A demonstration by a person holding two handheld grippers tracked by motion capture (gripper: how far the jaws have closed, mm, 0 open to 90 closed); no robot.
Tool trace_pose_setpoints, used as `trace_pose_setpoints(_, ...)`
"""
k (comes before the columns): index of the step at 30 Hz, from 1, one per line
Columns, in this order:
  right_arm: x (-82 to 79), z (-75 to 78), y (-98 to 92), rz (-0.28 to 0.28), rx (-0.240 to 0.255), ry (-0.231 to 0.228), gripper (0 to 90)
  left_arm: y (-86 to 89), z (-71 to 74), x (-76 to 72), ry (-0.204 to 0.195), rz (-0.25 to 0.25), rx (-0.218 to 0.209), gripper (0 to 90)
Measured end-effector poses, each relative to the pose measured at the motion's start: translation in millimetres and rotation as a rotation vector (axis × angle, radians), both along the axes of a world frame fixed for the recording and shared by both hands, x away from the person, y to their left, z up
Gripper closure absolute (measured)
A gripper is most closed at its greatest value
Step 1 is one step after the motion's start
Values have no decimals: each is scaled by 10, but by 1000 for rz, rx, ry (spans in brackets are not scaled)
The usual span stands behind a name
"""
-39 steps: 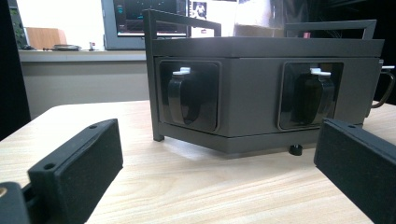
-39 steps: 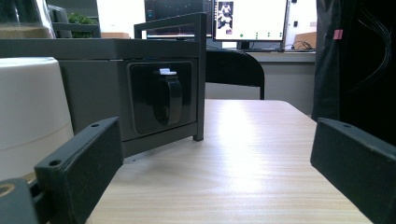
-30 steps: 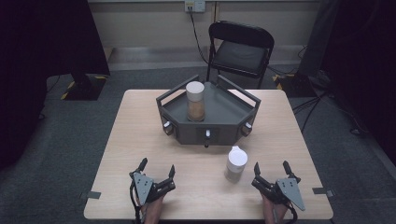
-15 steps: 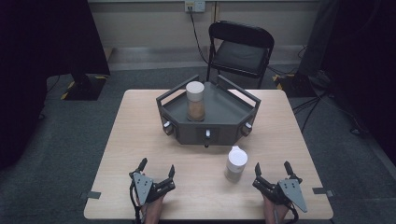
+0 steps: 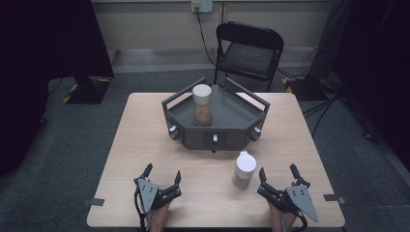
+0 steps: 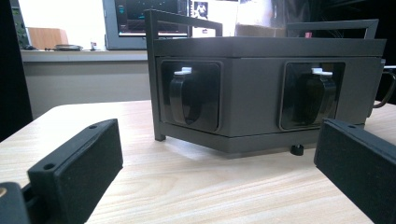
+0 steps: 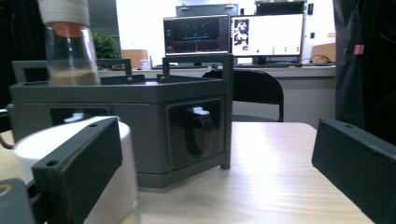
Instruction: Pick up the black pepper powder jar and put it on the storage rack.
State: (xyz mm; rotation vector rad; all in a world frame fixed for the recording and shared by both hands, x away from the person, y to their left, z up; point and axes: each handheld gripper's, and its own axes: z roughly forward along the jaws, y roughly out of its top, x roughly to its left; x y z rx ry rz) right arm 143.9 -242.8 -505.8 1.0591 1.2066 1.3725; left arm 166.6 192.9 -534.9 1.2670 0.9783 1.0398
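High view: my left gripper (image 5: pixel 161 174) and right gripper (image 5: pixel 277 173), jaws wide and empty, flank the white-capped jar (image 5: pixel 244 169) near the table (image 5: pixel 145 121) edge.

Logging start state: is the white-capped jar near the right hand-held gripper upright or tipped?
Upright: the jar stands on the table, white cap on top.

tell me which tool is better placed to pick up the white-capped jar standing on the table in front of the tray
Right. The right tool rests open just beside the jar, which stands to its left on the table. The left tool, also open, sits farther away across bare table, facing the tray.
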Motion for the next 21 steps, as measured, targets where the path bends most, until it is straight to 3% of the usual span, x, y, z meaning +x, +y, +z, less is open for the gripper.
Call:
trace_pose_setpoints(10,-56,157,50,73,-1,-5,38,1,0,0,0,-1,0,4)
trace_pose_setpoints(21,44,259,120,154,-16,19,75,1,0,0,0,-1,0,5)
